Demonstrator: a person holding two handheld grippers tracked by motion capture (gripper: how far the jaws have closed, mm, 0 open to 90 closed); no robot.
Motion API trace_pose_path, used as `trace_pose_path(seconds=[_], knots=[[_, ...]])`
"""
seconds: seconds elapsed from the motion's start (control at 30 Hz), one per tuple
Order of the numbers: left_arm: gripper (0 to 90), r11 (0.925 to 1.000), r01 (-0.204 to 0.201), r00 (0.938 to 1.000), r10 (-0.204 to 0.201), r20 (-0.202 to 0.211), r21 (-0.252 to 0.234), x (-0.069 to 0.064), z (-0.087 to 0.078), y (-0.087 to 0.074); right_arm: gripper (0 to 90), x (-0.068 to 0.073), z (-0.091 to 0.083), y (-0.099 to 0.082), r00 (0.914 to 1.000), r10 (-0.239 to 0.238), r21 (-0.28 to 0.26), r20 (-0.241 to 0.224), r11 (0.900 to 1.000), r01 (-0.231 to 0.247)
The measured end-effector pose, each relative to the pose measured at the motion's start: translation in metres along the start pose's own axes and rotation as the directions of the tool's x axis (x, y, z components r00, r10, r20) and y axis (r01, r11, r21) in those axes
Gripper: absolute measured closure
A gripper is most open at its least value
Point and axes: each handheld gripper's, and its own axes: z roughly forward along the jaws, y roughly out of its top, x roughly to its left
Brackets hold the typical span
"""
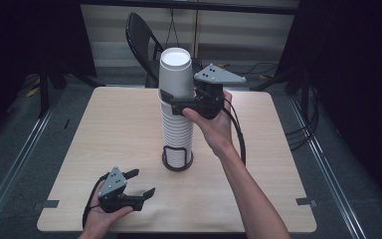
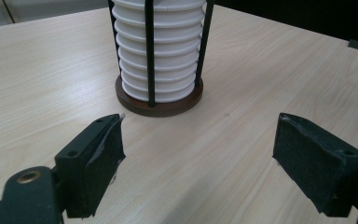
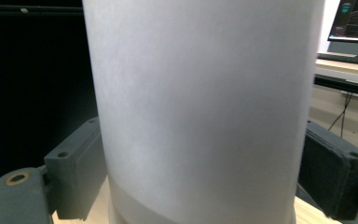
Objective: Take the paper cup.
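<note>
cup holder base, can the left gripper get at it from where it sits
Probably yes. The left gripper rests open on the table, facing the cup holder base, with bare tabletop between them. The right gripper works higher up, around the top cup.

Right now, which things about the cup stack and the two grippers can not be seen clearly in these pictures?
- Top cup: in the right gripper view its rim and base run past the frame edges.
- Right gripper: in the high view the cup hides the far jaw, so contact is unclear.
- Cup stack: in the left gripper view the top edge cuts it off, so no count.
</note>
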Motion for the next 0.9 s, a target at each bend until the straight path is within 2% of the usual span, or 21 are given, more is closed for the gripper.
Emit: trace_pose_path(seconds=[0.23,0.43,0.6,0.9], knots=[[15.9,0.9998,0.009,1.0,-0.009,-0.003,-0.017,0.001,0.0,0.0,12.3,-0.001,-0.002,0.004,1.0,0.005,-0.017,-0.003,0.9998,-0.005],[16.0,0.9983,0.04,0.9992,-0.041,-0.003,-0.042,0.001,0.0,-0.001,12.5,-0.002,-0.004,0.006,1.0,0.008,-0.029,0.001,0.9995,-0.008],[16.1,0.9981,0.039,0.9992,-0.039,-0.006,-0.047,0.001,0.0,-0.001,12.6,-0.002,-0.004,0.009,0.9999,0.011,-0.036,-0.006,0.9993,-0.011],[16.1,0.998,0.028,0.9994,-0.029,-0.02,-0.057,0.001,0.0,-0.002,12.8,-0.001,-0.009,0.019,0.9996,0.027,-0.087,-0.009,0.9958,-0.027]])
